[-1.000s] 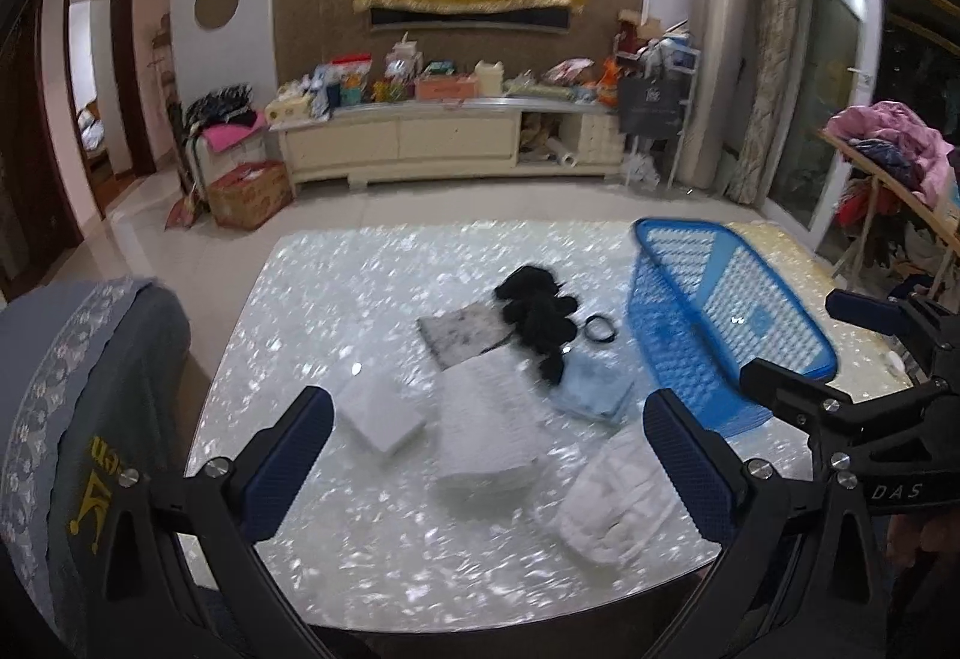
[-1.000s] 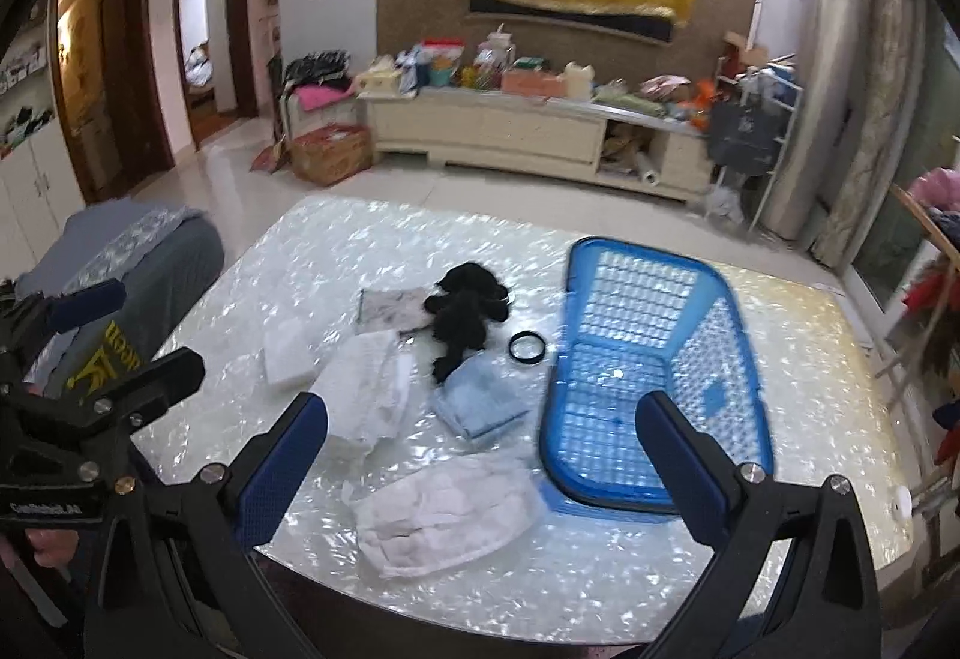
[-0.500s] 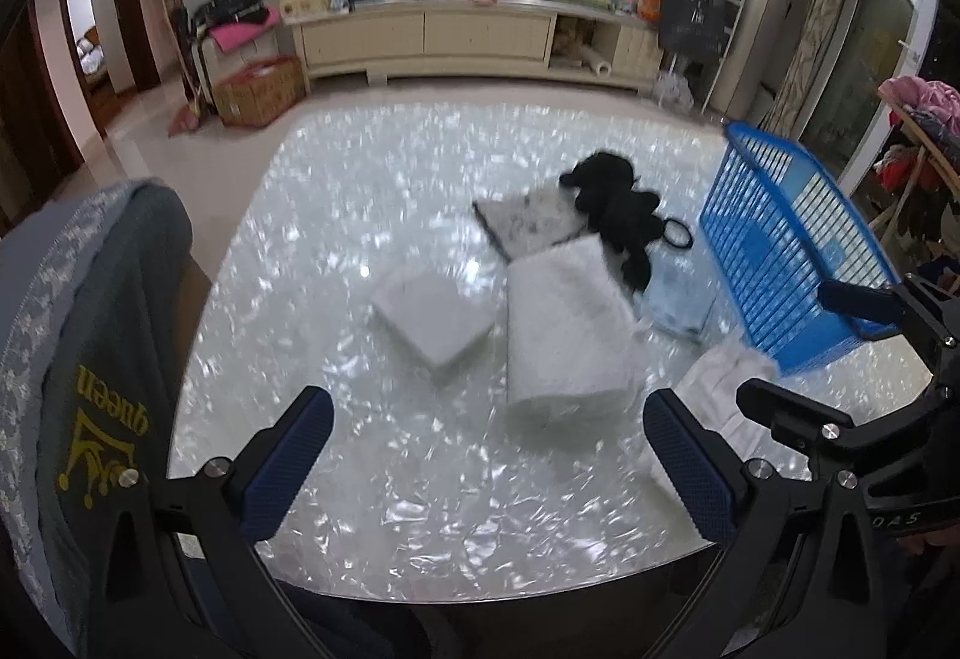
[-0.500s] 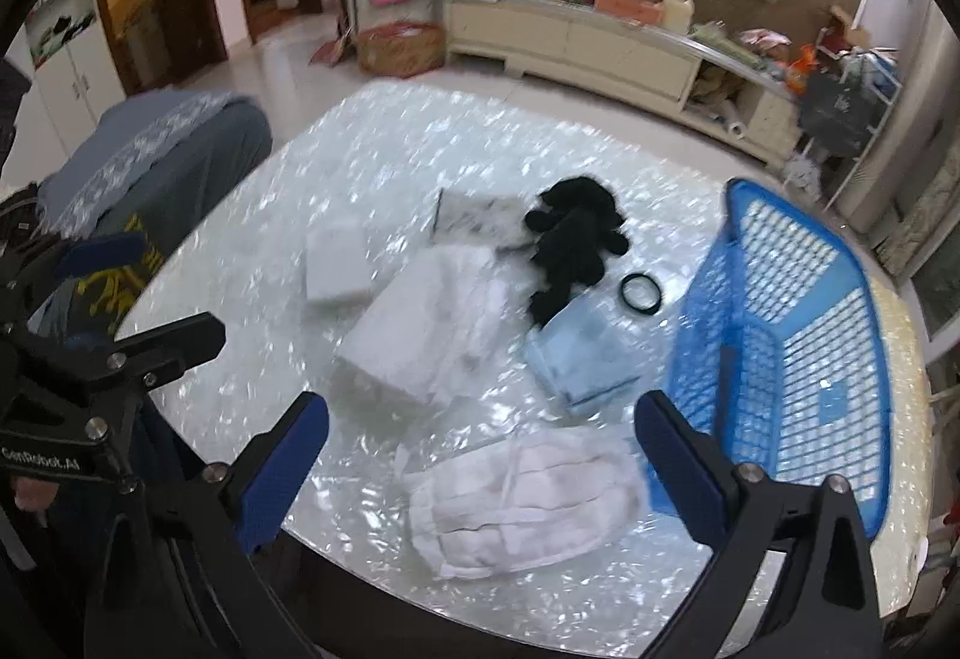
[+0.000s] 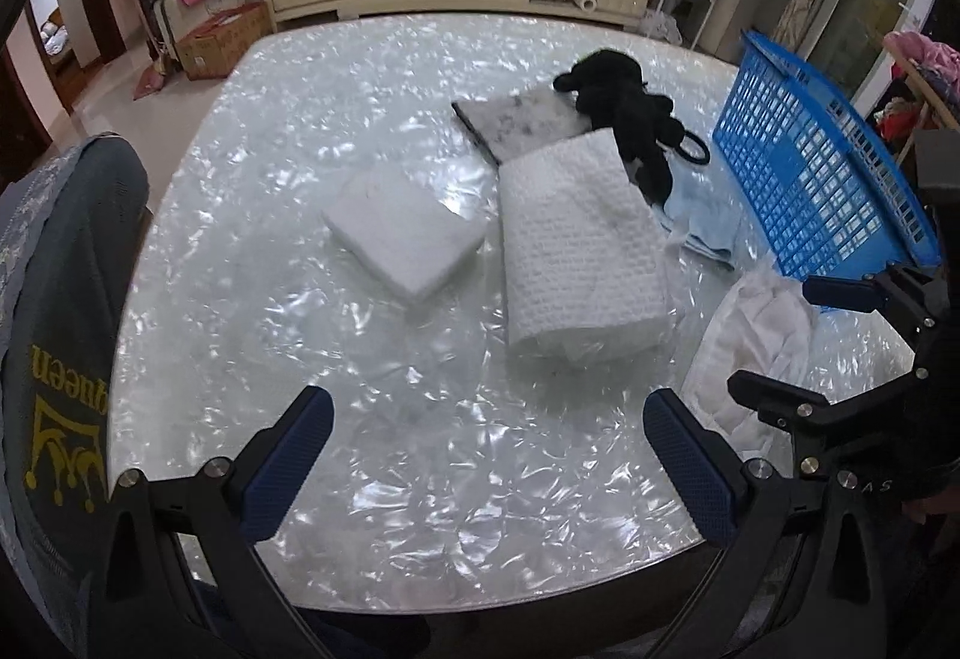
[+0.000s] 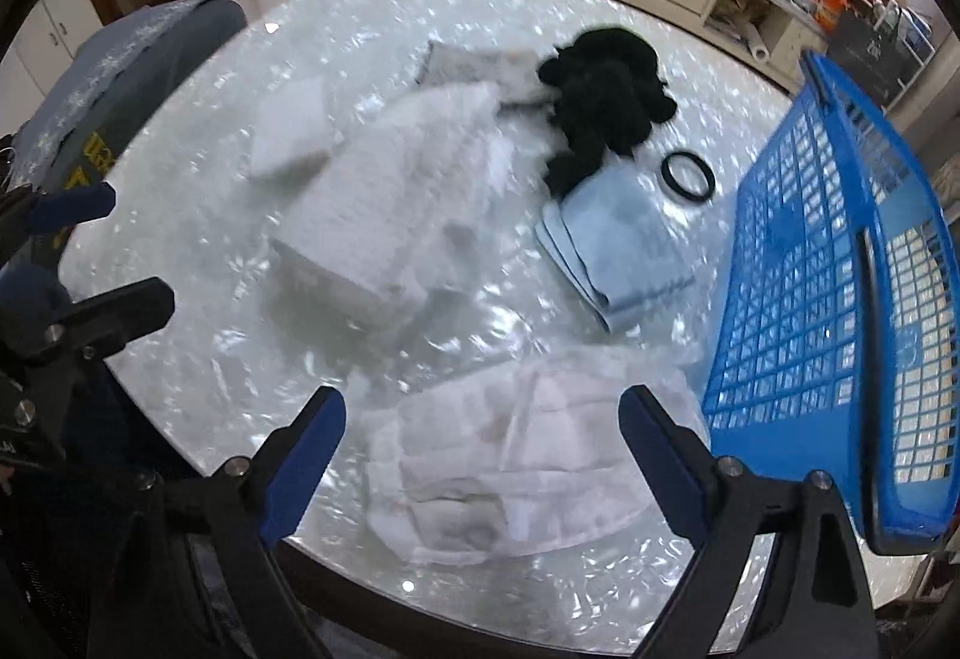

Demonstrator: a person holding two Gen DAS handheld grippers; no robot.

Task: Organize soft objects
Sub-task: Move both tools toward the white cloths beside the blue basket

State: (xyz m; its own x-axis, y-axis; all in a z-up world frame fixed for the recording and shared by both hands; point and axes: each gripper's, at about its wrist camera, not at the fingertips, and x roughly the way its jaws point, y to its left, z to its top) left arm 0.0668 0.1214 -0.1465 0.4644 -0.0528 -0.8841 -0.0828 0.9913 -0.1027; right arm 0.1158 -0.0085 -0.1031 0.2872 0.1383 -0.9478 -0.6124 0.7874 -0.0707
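The left gripper [image 5: 489,455] gapes empty at lower frame; the waffle towel [image 5: 579,248] lies centre. The right gripper [image 6: 483,449], spread wide, straddles the crumpled white cloth [image 6: 522,461]; only its view shows the blue basket's [image 6: 840,263] interior, right.

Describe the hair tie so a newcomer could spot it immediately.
Start at the blue basket on the table's right side. Just left of its wall, beside the black plush toy and light blue cloth, lies the hair tie: the only thin black ring.
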